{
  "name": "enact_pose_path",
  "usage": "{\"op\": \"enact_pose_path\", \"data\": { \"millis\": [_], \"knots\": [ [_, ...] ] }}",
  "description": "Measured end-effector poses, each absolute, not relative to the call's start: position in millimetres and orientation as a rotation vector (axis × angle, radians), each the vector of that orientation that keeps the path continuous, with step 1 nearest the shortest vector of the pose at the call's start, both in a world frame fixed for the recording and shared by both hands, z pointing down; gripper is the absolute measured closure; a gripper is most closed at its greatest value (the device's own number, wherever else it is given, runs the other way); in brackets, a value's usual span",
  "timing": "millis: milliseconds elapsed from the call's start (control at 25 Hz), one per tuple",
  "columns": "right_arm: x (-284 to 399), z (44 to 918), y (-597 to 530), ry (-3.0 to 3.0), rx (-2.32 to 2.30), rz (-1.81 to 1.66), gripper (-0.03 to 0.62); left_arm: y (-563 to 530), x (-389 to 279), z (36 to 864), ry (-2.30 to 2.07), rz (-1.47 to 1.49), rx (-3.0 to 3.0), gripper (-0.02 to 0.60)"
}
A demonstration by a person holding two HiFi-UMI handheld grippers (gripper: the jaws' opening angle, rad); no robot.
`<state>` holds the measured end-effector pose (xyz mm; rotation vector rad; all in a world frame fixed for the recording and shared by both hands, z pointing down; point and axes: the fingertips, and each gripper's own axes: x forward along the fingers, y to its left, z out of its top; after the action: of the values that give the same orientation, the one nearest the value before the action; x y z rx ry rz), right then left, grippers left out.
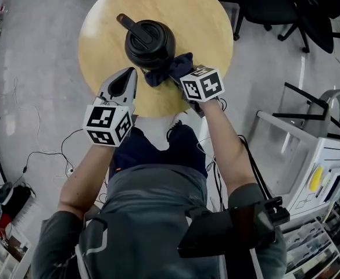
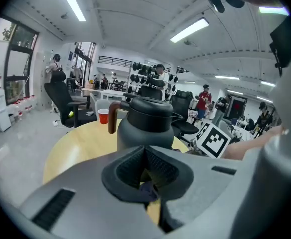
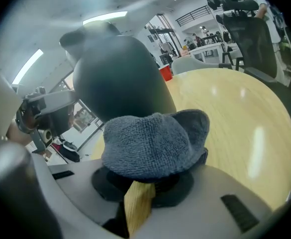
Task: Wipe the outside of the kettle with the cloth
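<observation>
Here we are at the round worktop (image 1: 207,22), with the black kettle (image 1: 149,42) standing upright near its middle, handle pointing away to the far left. Our right hand-held gripper (image 3: 144,176) is clamped on the dark blue cloth (image 1: 165,70). The wad bulges out past the jaws and sits right against the near side of the kettle's body. Our left hand-held gripper (image 1: 130,74) hovers just beside the kettle at the near edge, jaws pressed together with nothing in them. It is not touching the kettle.

We'd call this the wiping step itself, cloth on the wall and only this near side reached. Next we think the cloth needs to sweep around the curve under steady pressure. The left hand-held gripper may have to brace the kettle, or it could slide or turn on the smooth wood. A red cup (image 2: 103,116) stands at the far edge, well clear.
</observation>
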<state>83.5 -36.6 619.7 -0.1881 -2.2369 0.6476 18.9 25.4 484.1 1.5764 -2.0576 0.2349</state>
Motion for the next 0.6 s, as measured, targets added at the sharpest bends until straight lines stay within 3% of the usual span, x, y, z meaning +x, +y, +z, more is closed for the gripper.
{"op": "enact_pose_path", "data": {
  "millis": [600],
  "knots": [
    [80.1,475.6,-53.2,-2.398,-0.353,0.464,0.507,21.4,24.0,411.8,-2.125,0.208,1.535,0.574]
  ]
}}
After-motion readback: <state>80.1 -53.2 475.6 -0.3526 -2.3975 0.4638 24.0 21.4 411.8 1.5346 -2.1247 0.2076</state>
